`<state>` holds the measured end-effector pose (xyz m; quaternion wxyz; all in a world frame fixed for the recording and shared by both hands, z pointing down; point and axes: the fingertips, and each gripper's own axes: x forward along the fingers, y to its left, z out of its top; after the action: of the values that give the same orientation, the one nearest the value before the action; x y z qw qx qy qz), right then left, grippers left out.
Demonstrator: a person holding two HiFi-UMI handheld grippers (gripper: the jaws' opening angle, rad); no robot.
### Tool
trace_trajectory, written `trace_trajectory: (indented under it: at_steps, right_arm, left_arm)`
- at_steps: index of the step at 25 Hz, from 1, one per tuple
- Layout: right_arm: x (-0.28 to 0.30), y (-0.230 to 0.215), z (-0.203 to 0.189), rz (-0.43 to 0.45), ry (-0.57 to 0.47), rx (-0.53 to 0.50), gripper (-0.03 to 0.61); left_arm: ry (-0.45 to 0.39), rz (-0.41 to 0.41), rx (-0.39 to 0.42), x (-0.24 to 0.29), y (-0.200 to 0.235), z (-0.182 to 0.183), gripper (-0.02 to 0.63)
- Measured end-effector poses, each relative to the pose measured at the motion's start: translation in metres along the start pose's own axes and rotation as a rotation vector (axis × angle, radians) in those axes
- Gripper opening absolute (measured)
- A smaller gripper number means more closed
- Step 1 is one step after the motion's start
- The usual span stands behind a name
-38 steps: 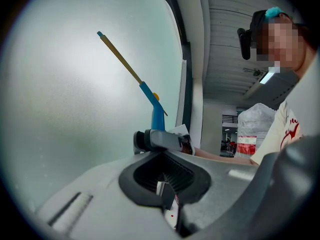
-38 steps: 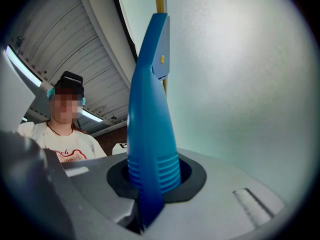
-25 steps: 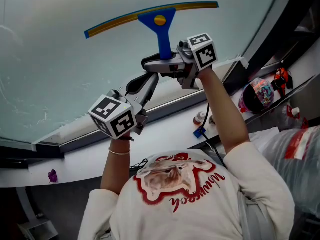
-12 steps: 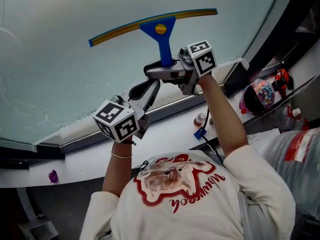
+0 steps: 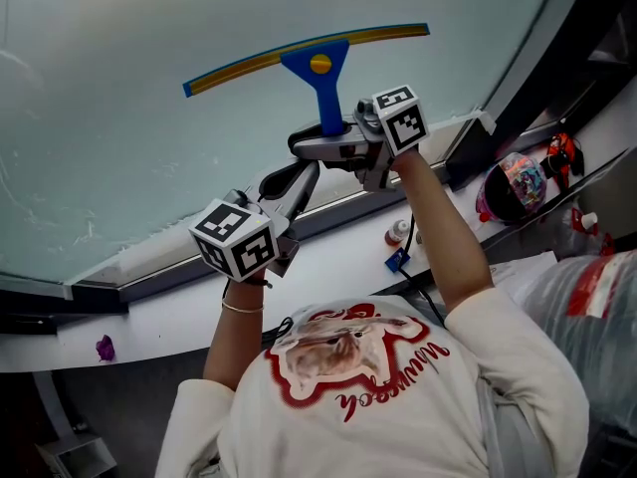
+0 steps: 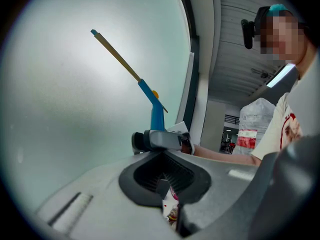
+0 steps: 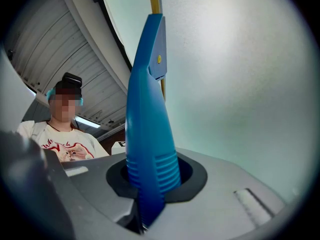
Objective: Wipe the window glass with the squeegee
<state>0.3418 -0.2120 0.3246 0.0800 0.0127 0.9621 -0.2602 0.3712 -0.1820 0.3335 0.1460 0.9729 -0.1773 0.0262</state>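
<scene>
Right gripper (image 5: 336,139) is pinching the squeegee (image 5: 320,68) low on its blue handle. The handle runs straight ahead of the gripper along the jaws. The blade (image 5: 249,63) sits crosswise at the far end and looks pressed to the window glass (image 5: 119,127). Left gripper (image 5: 287,179) is pressed together and empty, just behind and below the right one, off the squeegee. The next stroke is likely a pull back toward the right gripper, across the blade's long axis.

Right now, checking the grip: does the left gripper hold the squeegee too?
No, the left gripper has its jaws together on nothing; only the right gripper clamps the squeegee handle.
</scene>
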Motion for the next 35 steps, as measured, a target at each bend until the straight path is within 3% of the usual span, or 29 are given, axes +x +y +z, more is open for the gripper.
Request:
trace_trajectory:
  at_steps: [35]
  right_arm:
    - [-0.007,-0.018,-0.044,0.006,-0.008,0.095,0.091]
  left_arm:
    - [0.037,0.01,-0.059,0.002,0.006,-0.046,0.002]
